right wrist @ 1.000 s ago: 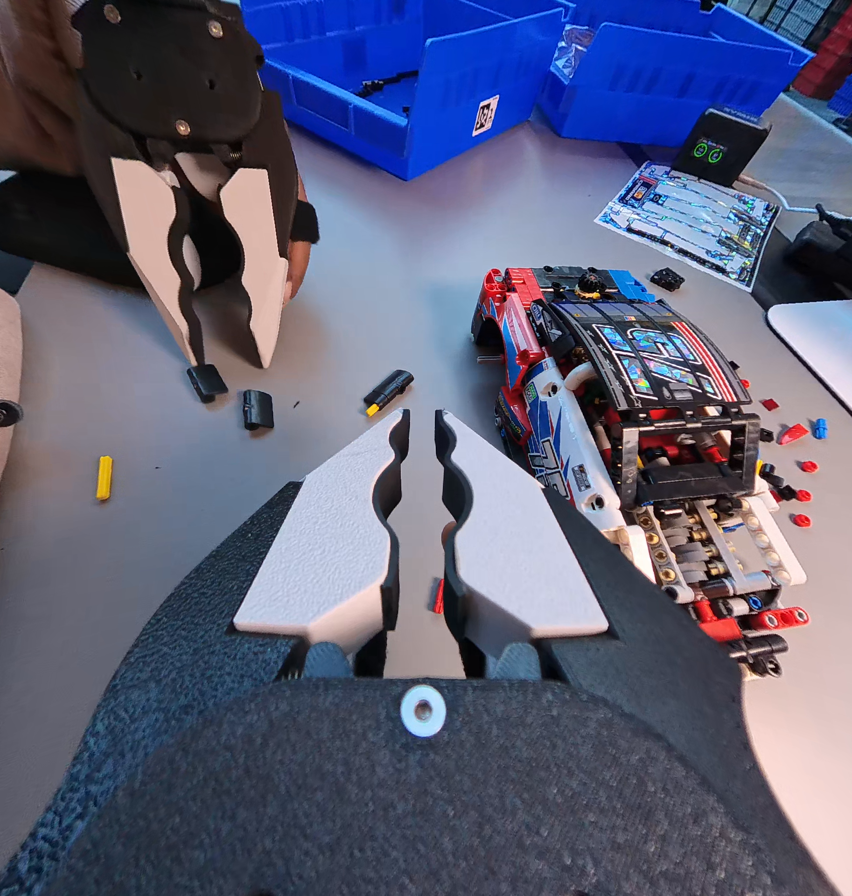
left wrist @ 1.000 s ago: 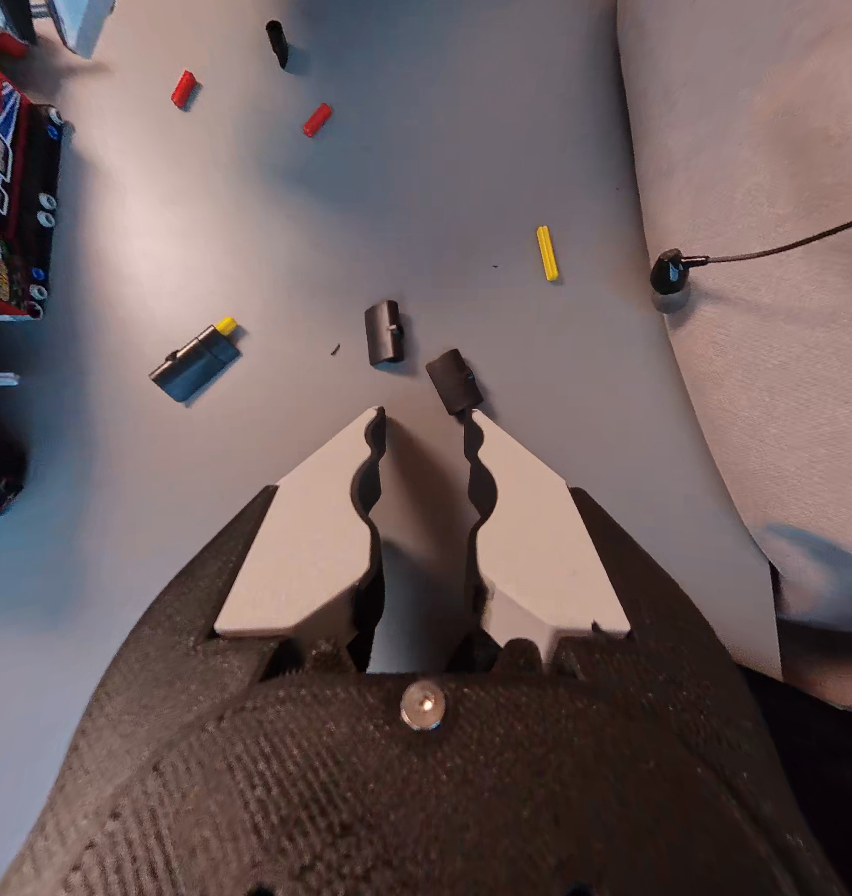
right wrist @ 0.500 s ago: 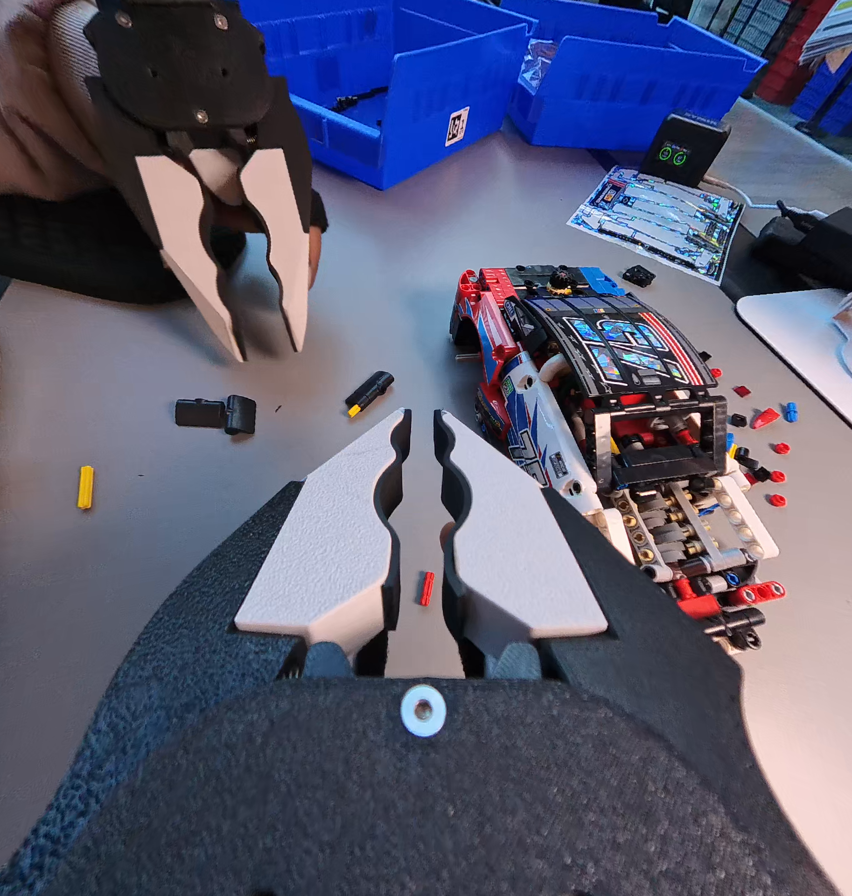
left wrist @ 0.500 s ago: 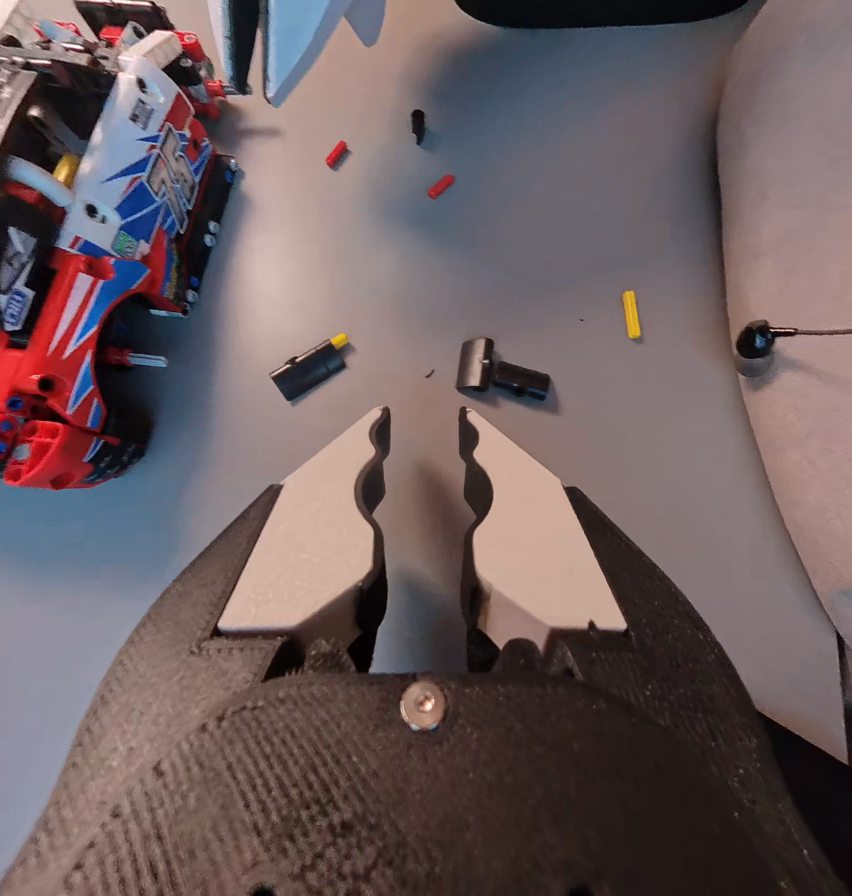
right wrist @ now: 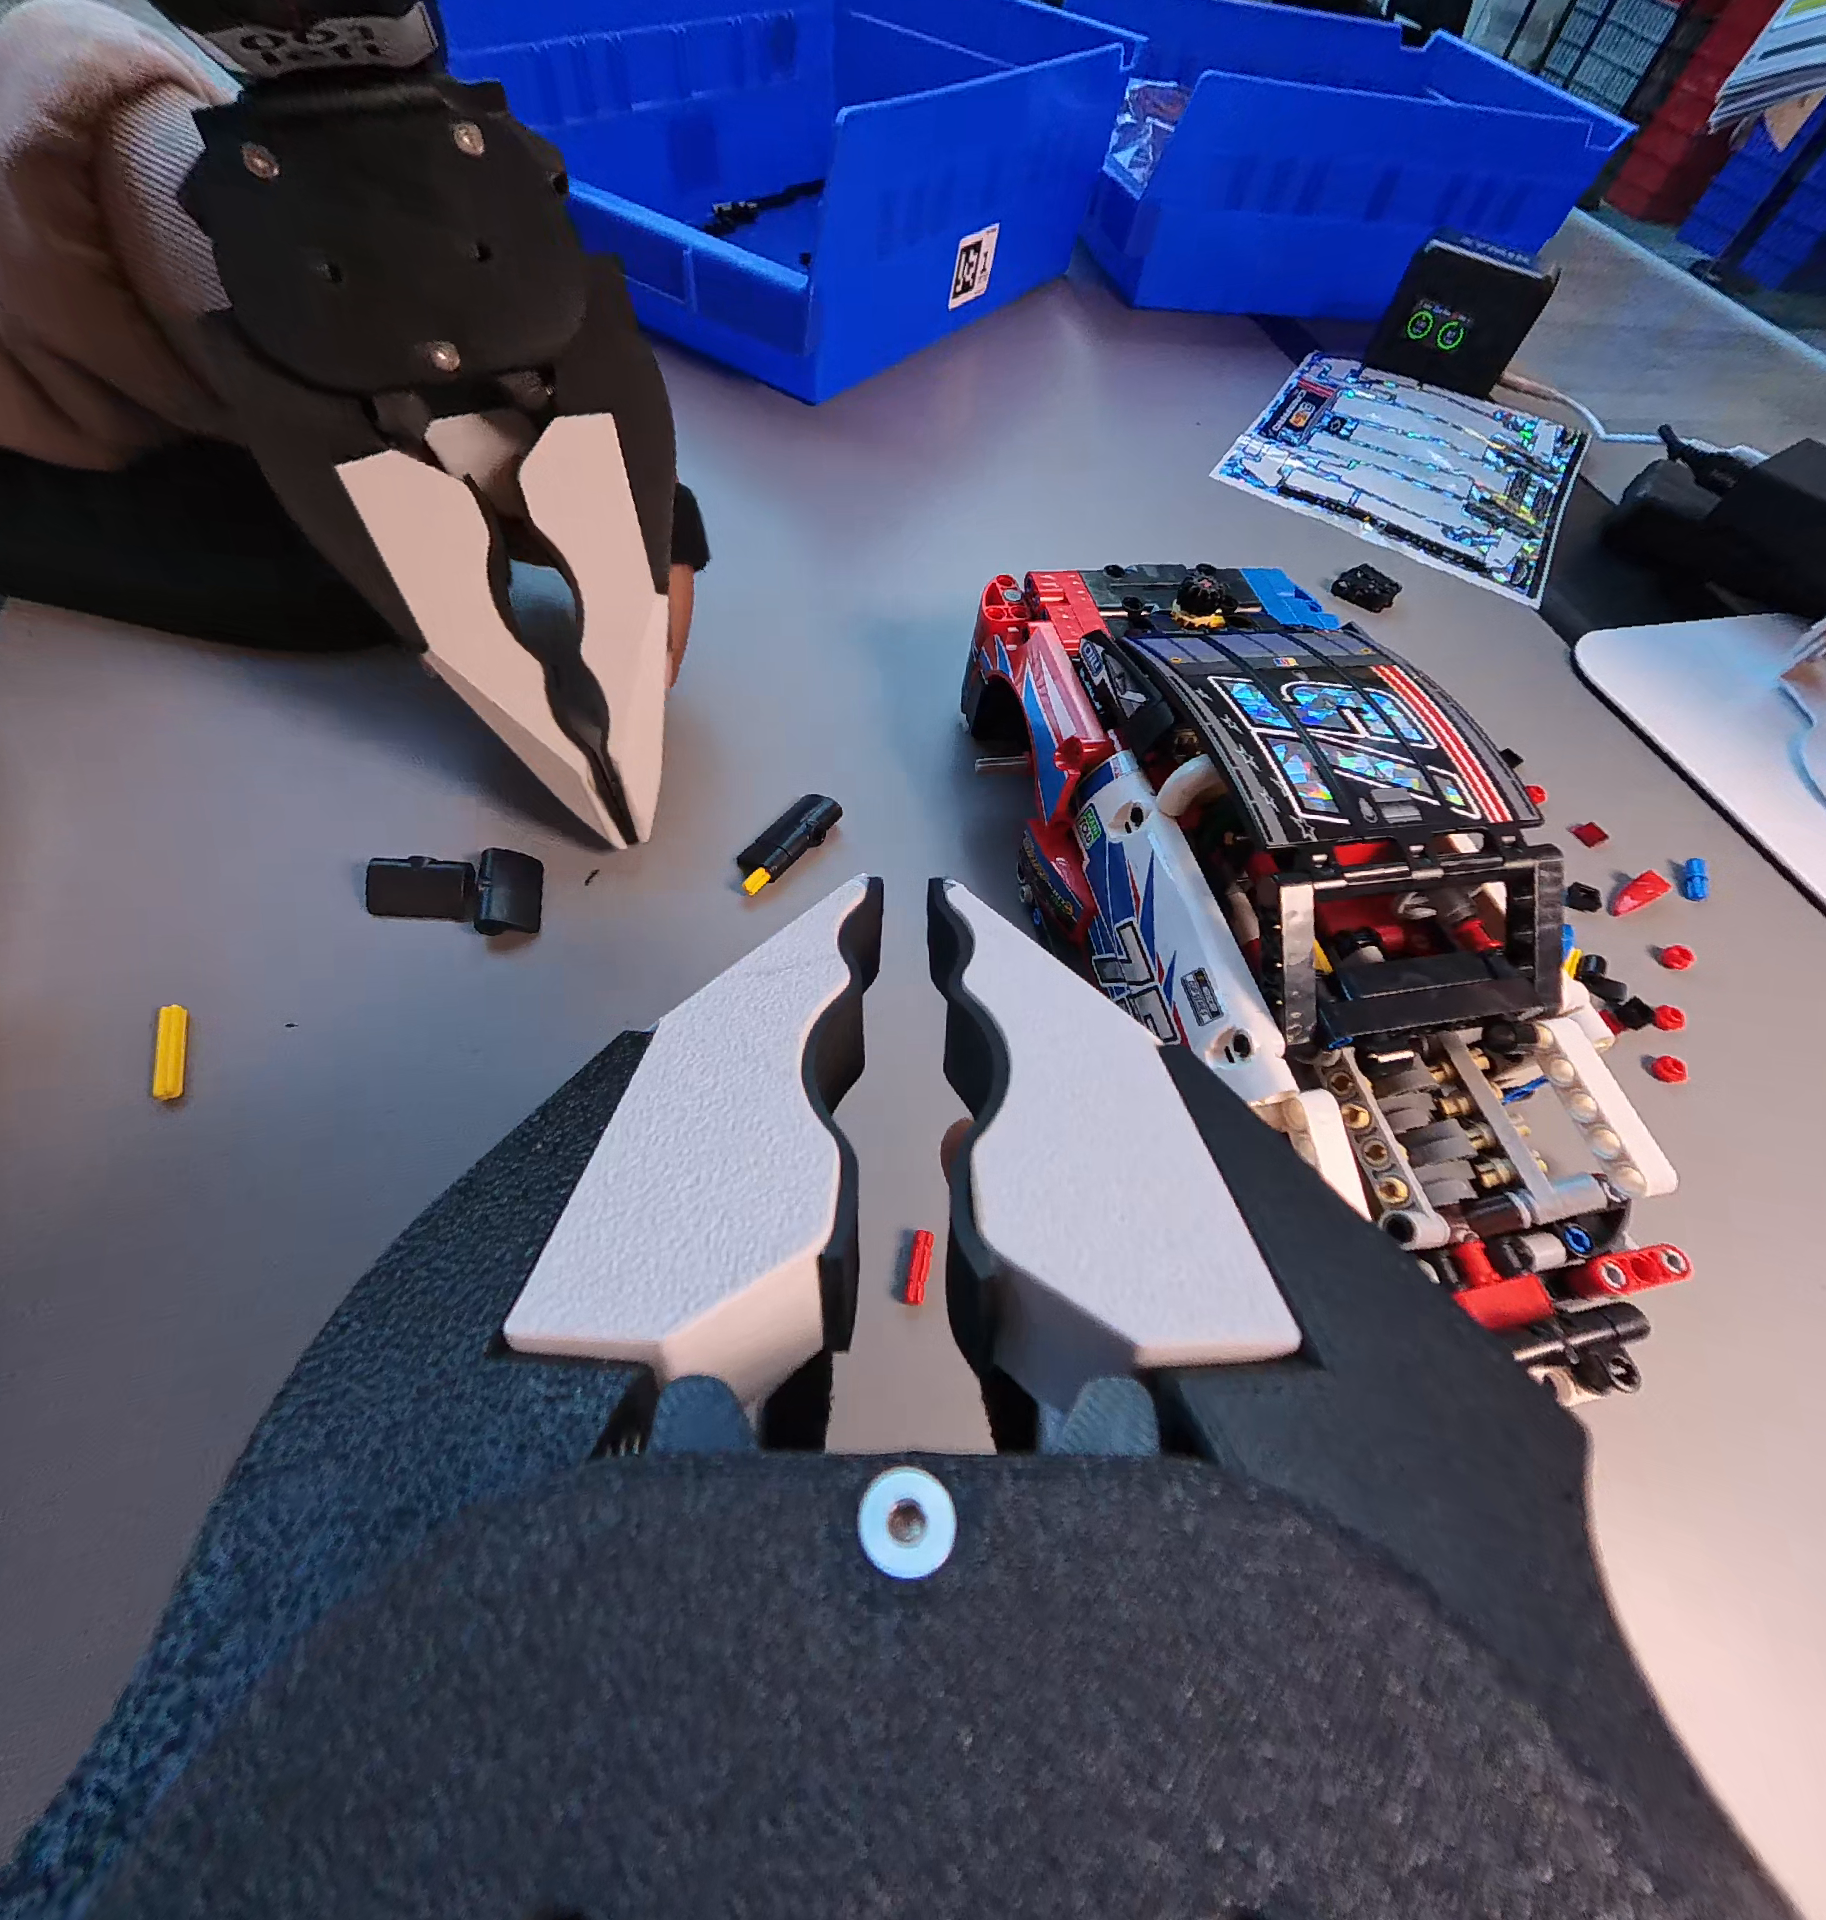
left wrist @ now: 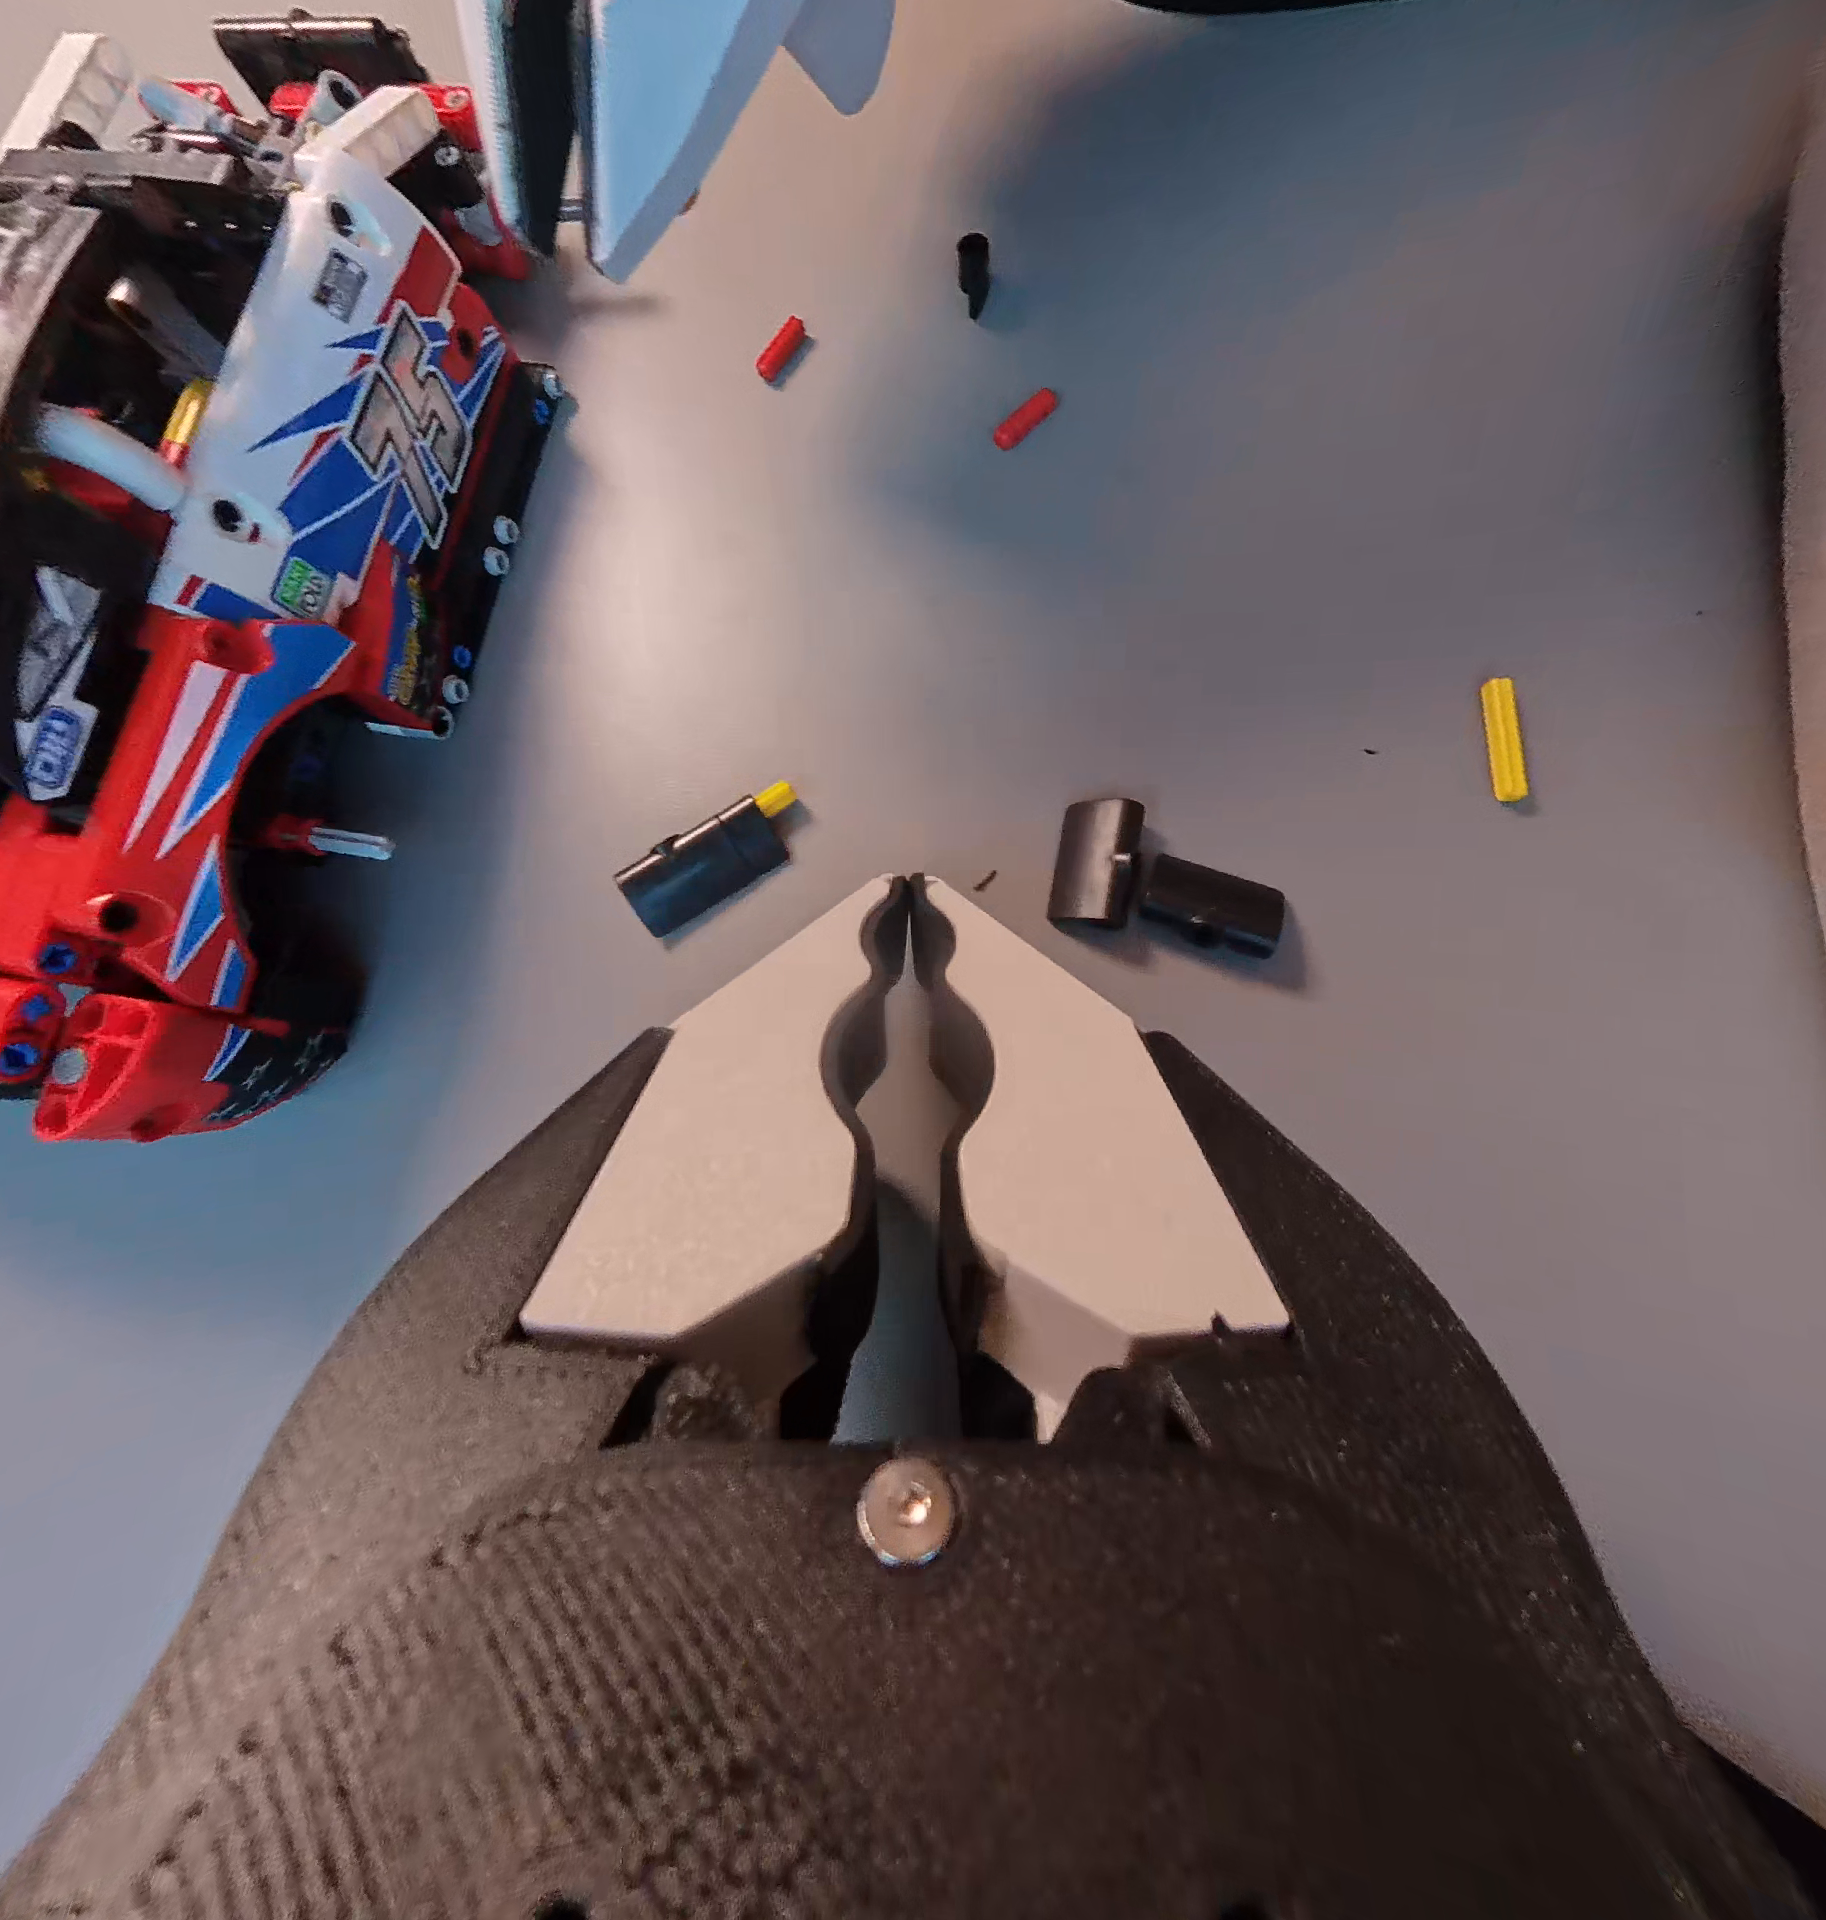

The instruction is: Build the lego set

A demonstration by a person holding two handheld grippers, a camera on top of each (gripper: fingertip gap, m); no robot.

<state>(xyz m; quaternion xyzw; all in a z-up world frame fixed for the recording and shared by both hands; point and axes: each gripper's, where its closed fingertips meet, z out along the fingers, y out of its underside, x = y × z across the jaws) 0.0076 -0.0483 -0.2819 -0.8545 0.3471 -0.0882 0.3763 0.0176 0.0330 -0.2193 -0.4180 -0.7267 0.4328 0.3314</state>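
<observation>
The red, white and blue lego car (right wrist: pixel 1304 883) stands on the grey table (right wrist: pixel 265 1195); it also shows in the left wrist view (left wrist: pixel 213 623). Two black pieces (left wrist: pixel 1163 894) lie touching in a T shape, just right of my left gripper (left wrist: pixel 909 883), which is shut and empty. In the right wrist view the left gripper (right wrist: pixel 623 831) points down beside these pieces (right wrist: pixel 452 888). A black piece with a yellow pin (right wrist: pixel 789 831) lies ahead of my right gripper (right wrist: pixel 904 888), which is slightly open and empty. A red pin (right wrist: pixel 917 1265) lies on the table under its fingers.
A yellow axle (left wrist: pixel 1503 738), two red pins (left wrist: pixel 781 346) (left wrist: pixel 1024 418) and a black pin (left wrist: pixel 973 272) lie loose. Blue bins (right wrist: pixel 836 208), a sticker sheet (right wrist: pixel 1408 457) and a black device (right wrist: pixel 1460 312) stand at the back. Small pieces (right wrist: pixel 1636 894) lie right of the car. Left tips to right tips: about 11 centimetres. The red pin (right wrist: pixel 917 1265) sits 9 centimetres or so from the ends of my right fingers. It turns up in the left wrist view (left wrist: pixel 781 350) as well.
My left gripper has drawn back from the black pieces and closed its jaws. The two black pieces, apart a second ago, now lie touching. My right gripper has hardly moved.
</observation>
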